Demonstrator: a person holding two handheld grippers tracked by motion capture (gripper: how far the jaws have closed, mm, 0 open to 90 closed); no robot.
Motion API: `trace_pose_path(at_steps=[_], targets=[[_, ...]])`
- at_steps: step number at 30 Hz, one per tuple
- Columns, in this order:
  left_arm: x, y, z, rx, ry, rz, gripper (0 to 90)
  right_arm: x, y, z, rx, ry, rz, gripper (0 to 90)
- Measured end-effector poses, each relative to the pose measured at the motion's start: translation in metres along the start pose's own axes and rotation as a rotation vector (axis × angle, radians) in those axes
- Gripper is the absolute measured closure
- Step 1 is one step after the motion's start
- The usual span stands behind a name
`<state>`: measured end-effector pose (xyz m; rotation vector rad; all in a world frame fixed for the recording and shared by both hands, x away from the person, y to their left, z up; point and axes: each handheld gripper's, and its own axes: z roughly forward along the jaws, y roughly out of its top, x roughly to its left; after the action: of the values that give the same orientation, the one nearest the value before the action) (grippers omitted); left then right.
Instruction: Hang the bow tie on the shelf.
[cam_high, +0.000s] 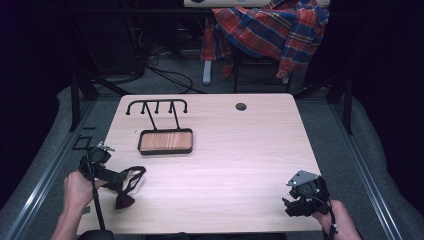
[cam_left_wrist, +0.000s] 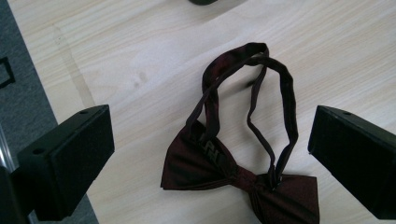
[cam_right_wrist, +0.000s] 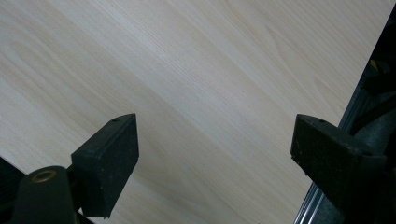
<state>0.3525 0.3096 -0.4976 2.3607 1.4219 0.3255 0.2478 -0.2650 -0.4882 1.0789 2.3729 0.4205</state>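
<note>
Nearest the person, the left hand-held gripper (cam_high: 116, 176) hangs over the near left corner of the bench (cam_high: 240, 165), its jaws spread wide with nothing between them. The bow tie (cam_left_wrist: 243, 182) lies flat on the wood straight ahead of those jaws and a little below them: in the left gripper view its dark red bow sits low between the two black pads (cam_left_wrist: 74, 158), and its strap loop (cam_left_wrist: 252, 93) runs away from the bow toward the far side (so the long axis points roughly along the gripper's own line of sight, not across it). A grasp would probably want the jaws to come down over the knot or the strap.

The right hand-held gripper (cam_high: 295, 204) is well apart at the near right corner, also open, looking at bare wood; the left hand is plainly nearer the tie.

Farther back on the left stands a black hook rack with a wooden tray base (cam_high: 165, 141).
</note>
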Motion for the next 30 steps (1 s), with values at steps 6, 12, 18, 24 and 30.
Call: trace_pose_path(at_steps=[6,12,18,24,30], targets=[[0.001,0.001,0.001,-0.007,-0.011,0.007,0.6,0.001,0.001,0.000,0.006,-0.003,0.000,14.9],[0.004,0.004,0.002,-0.017,-0.022,0.016,0.6,0.001,0.001,0.000,0.012,-0.007,-0.008,14.9],[0.007,0.008,0.007,-0.013,-0.024,0.012,2.0,0.002,0.002,0.001,0.017,-0.007,-0.015,14.9],[0.007,0.014,0.015,0.002,-0.022,0.020,8.0,0.002,0.003,0.001,0.019,-0.005,-0.014,14.9],[0.005,0.021,0.025,0.034,-0.027,0.036,15.9,0.002,0.002,0.001,0.018,-0.007,-0.015,14.9]])
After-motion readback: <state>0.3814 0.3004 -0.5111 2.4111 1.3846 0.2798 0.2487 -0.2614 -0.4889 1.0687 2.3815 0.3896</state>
